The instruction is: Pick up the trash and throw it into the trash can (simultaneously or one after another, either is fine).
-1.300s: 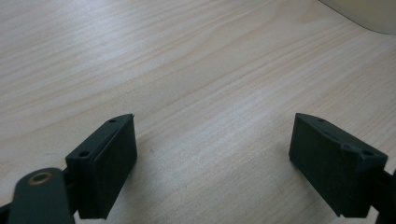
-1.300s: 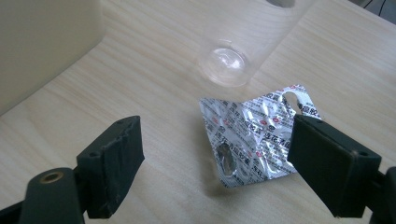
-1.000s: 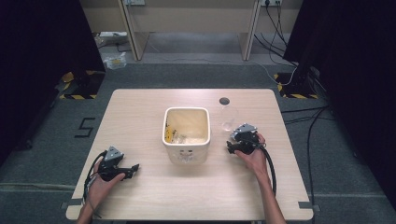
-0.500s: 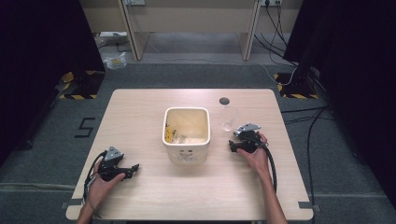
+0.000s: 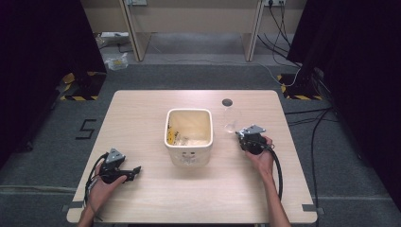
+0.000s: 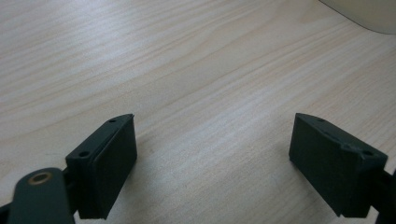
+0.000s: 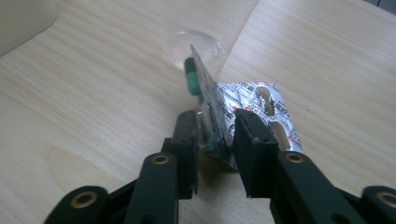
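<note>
Nearest the person, the left gripper (image 5: 135, 170) rests low on the table (image 5: 142, 113), well apart from the work. Its jaws stand wide with only bare wood between them, so it seems parked, out of the way until needed.

Farther up on the other side, the right gripper (image 7: 212, 135) has just been closing its jaws, and a blister strip (image 7: 205, 100) now stands between them. The strip is held on edge, foil to one side and green capsules (image 7: 190, 79) to the other. The pads look pressed on its lower end, though one side may have a sliver of gap. Gripping the end likely leaves the upper capsules free. A second foil strip (image 7: 268, 109) lies flat on the table just beside the jaws.

Just beyond the held strip sits a clear cup (image 5: 231, 118), probably placed there to catch capsules. A small dark disc (image 5: 227, 101), perhaps its lid, lies past it.

In the middle of the table stands a cream bin (image 5: 189, 158) with yellowish scraps inside, within reach of both hands.
</note>
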### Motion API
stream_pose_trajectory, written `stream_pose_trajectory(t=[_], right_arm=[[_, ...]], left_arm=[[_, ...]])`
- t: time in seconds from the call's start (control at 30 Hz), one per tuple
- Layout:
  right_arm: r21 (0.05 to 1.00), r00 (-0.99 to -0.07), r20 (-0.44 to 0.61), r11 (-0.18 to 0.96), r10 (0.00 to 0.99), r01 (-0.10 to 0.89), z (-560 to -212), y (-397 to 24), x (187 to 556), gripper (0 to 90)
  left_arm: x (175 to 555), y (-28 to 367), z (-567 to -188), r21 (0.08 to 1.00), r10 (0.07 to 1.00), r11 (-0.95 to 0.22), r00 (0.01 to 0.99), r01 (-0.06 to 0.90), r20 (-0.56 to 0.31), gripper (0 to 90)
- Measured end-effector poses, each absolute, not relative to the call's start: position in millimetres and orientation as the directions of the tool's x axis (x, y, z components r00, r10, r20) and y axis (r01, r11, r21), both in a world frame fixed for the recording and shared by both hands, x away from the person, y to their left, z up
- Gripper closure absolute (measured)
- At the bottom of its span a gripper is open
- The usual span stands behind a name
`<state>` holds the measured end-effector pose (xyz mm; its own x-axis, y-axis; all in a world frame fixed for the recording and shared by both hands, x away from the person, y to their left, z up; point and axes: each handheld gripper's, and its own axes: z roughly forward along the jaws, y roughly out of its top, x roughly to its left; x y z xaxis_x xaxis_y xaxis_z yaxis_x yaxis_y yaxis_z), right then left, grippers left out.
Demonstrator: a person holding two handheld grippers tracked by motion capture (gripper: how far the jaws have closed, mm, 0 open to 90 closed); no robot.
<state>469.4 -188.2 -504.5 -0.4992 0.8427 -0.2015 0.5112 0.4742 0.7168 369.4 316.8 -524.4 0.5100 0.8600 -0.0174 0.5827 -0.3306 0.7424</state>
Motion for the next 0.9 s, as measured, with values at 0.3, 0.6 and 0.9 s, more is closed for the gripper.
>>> stream_pose_trajectory(t=[0.3, 0.6, 0.9], right_arm=[[0.726, -0.526, -0.240, 0.511, 0.816, 0.460, -496.7, -184.8, 464.7, 79.8], [0.729, -0.536, -0.254, 0.524, 0.805, 0.441, -488.4, -183.6, 457.6, 80.6], [0.735, -0.546, -0.272, 0.537, 0.792, 0.414, -476.3, -185.0, 447.2, 82.7]], left_arm=[[369.4, 316.8, -524.4, 0.743, 0.860, -0.330, 0.510, 0.583, -0.017, 14.0], [369.4, 316.8, -524.3, 0.742, 0.860, -0.331, 0.510, 0.583, -0.018, 14.0], [369.4, 316.8, -524.3, 0.742, 0.860, -0.331, 0.510, 0.583, -0.018, 14.0]])
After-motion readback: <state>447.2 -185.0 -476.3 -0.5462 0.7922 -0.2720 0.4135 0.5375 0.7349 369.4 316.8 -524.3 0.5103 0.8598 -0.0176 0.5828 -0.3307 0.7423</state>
